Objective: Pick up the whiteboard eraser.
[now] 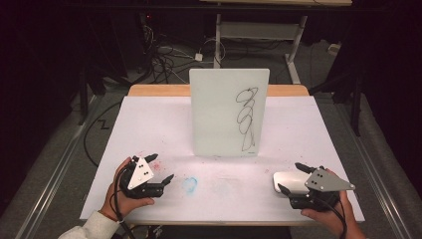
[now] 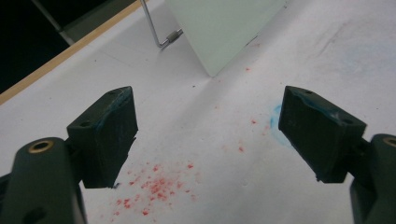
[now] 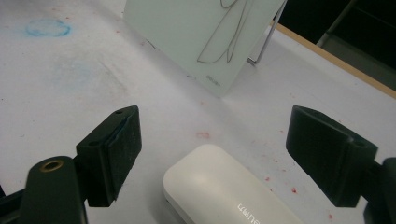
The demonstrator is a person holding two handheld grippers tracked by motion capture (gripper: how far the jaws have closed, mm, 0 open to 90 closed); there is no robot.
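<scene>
Holding: I had a two-jaw gripper in each hand, both low over the white paper-covered table (image 1: 149, 124), on my side of the upright pale-green glass drawing board (image 1: 229, 112).
Landmark: that board stood near the table's middle, leaning on a thin metal wire stand (image 2: 161, 37), with a black looping scribble (image 1: 247, 117) down its right half.
Right gripper (image 3: 212, 154): it sat well to the right of the board and nearer to me, jaws spread wide and pressing on nothing.
White eraser: the smooth, rounded white plastic whiteboard eraser (image 3: 219, 186) lay flat on the table, to the right of the board's lower corner and nearer to me; in the right gripper view it lay between my two black pads (image 3: 119, 149), apart from each, and grey lettering showed on its near end.
Left gripper (image 1: 161, 168): it sat to the left of the board and nearer to me, jaws released and wide apart, with bare table between them.
Left pads: blue smears showed on their black faces (image 2: 112, 126).
Stains: red specks (image 2: 156, 184) lay on the paper under my left jaws, and a blue ring-shaped smudge (image 1: 189, 184) lay in front of the board's left edge, nearer to me.
</scene>
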